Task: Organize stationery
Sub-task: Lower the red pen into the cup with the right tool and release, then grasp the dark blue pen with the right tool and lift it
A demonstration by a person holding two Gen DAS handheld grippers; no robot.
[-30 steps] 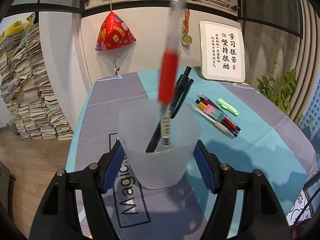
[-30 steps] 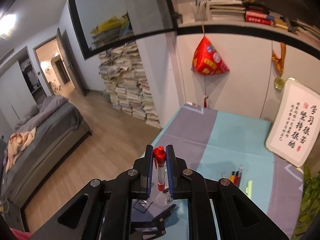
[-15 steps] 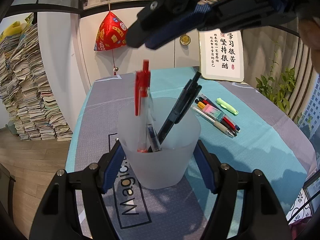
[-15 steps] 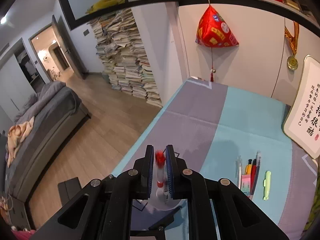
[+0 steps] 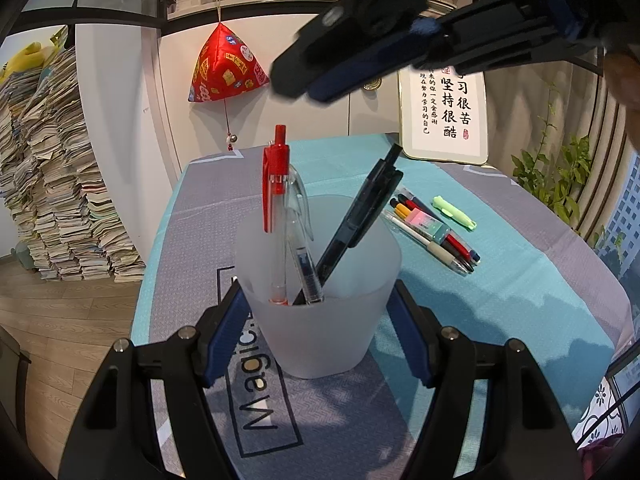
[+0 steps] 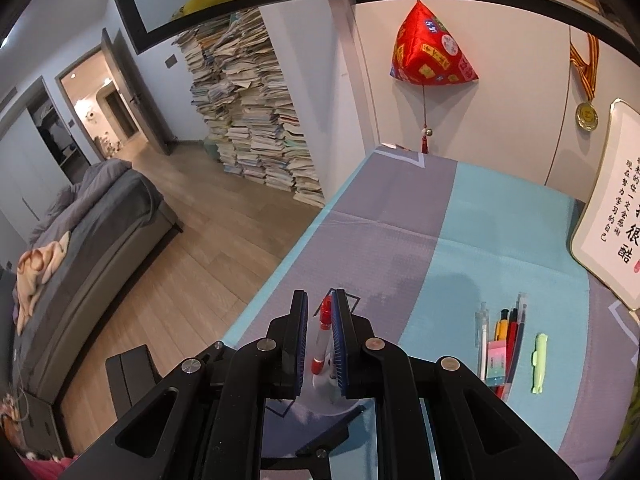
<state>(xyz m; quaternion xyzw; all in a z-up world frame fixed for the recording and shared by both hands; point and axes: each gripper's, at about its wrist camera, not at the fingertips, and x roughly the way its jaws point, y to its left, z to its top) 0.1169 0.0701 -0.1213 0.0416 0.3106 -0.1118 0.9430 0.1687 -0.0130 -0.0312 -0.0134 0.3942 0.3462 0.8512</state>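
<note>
My left gripper (image 5: 318, 300) is shut on a frosted plastic cup (image 5: 332, 344), one blue pad on each side. In the cup stand a red pen (image 5: 276, 184), a clear pen (image 5: 300, 220) and a black pen (image 5: 360, 216) that leans right. My right gripper (image 5: 296, 84) hovers above the cup with its jaws nearly together and nothing gripped. In the right wrist view, the red pen (image 6: 323, 320) and the cup (image 6: 320, 384) show below through the narrow gap of the right gripper (image 6: 320, 300). Several loose pens (image 5: 432, 236) lie on the tablecloth to the right.
A pastel eraser (image 5: 428, 226) lies on the loose pens and a green highlighter (image 5: 454, 212) beside them. A framed calligraphy board (image 5: 444, 112) leans at the back right. The table's left edge (image 6: 280, 276) drops to the wooden floor, where a tall stack of books (image 6: 256, 120) stands.
The red pen, held upright by the right gripper over the cup a second ago, now stands free in the cup. The black pen has tipped to the right. The left gripper kept still.
</note>
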